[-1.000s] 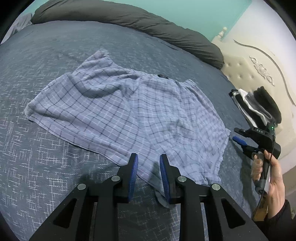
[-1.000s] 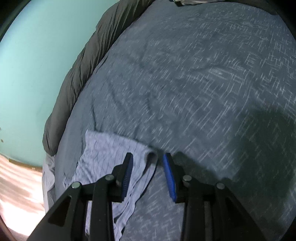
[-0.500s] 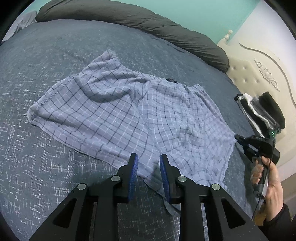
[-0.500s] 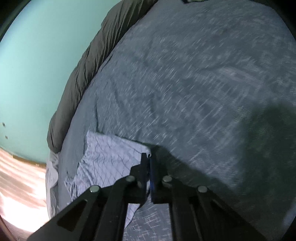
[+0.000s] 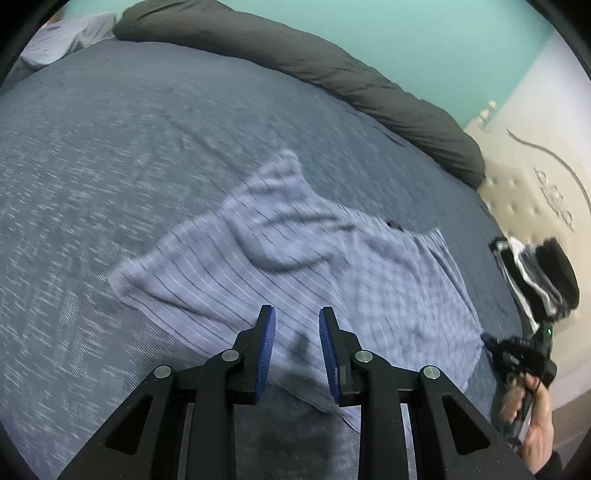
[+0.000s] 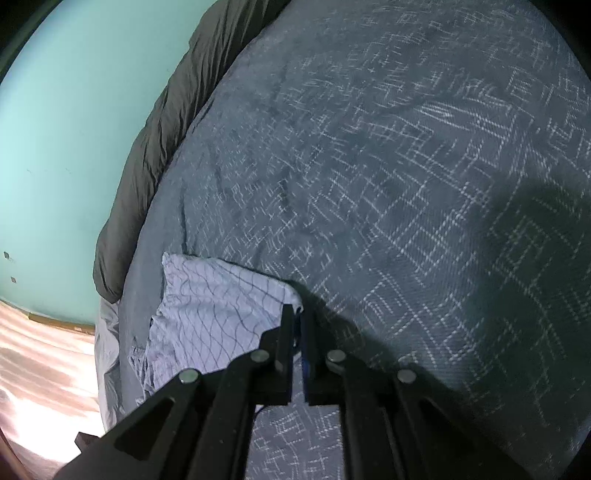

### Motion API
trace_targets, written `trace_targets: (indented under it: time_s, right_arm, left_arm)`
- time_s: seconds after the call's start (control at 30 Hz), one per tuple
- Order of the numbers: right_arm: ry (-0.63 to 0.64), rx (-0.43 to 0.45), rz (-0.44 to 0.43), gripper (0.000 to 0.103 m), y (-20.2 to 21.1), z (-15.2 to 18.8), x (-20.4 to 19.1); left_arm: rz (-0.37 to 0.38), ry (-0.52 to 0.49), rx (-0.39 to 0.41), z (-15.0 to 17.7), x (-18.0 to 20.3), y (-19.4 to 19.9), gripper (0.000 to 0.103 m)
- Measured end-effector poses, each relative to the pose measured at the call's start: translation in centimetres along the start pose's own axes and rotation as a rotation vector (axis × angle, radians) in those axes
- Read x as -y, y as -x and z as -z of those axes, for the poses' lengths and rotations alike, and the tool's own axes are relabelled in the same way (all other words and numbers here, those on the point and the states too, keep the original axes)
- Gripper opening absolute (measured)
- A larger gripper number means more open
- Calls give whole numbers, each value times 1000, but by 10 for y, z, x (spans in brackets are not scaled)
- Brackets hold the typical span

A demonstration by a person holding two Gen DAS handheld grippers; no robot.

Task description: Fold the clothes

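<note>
The pale lavender-blue checked cotton shorts (image 5: pixel 295 266) lie spread and rumpled on the bed (image 5: pixel 110 155), which is covered by a dark grey-blue bedspread with a white crosshatch pattern. In the left wrist view the shorts are blurred; their near hem runs under the left tongs (image 5: pixel 297 343), and a small dark tag sits at their far edge.

The left tongs hang over the near hem with their 2 blue-padded fingers (image 5: pixel 266 343) apart, nothing pinched between them; cloth shows through the gap below.

At the shorts' right corner, the right tongs (image 6: pixel 298 325) are closed on the fabric: in the right wrist view the 2 black fingers meet with only a sliver of blue pad showing, and the corner of the shorts (image 6: pixel 221 310) bunches up to their tips. The same tongs (image 5: pixel 517 354) appear at the right edge of the left wrist view, held by a hand (image 5: pixel 535 424) in a dark sleeve, touching the shorts' corner.

Just beyond that corner, a stack of folded black and white clothes (image 5: pixel 535 273) rests by the cream tufted headboard (image 5: pixel 535 192). A long dark grey rolled duvet (image 5: pixel 332 74) lies along the far side of the bed against a turquoise wall (image 5: pixel 406 33). In the right wrist view, a sunlit wooden floor (image 6: pixel 44 369) shows past the bed's edge.
</note>
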State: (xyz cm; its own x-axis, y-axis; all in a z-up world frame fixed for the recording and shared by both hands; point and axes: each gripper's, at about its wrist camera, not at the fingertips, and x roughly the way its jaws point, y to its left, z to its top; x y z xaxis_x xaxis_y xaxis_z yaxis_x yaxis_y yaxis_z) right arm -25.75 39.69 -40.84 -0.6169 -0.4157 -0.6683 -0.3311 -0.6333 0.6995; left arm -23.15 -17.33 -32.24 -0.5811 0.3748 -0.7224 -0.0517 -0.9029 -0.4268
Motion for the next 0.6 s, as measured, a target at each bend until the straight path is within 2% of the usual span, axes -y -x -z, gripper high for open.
trace_targets:
  time_s: [0.13, 0.2, 0.27, 0.3, 0.33, 0.5, 0.6]
  right_arm:
    - [72, 22, 46, 5, 11, 1, -11]
    - [109, 39, 72, 11, 19, 1, -16]
    - [135, 55, 86, 24, 27, -2, -21]
    - [139, 60, 89, 26, 31, -5, -23]
    - [145, 64, 83, 28, 31, -10, -27]
    - [249, -8, 36, 29, 12, -32, -74]
    - [330, -102, 2, 31, -19, -39, -112]
  left_arm:
    - [0, 5, 5, -10, -7, -1, 27]
    - [9, -7, 11, -16, -7, 1, 28]
    - [21, -11, 15, -24, -7, 3, 36]
    - [25, -11, 17, -30, -6, 3, 41]
    - [26, -11, 16, -36, -4, 1, 42]
    - [-4, -73, -9, -79, 11, -22, 42]
    - [-46, -93, -37, -105, 16, -41, 42]
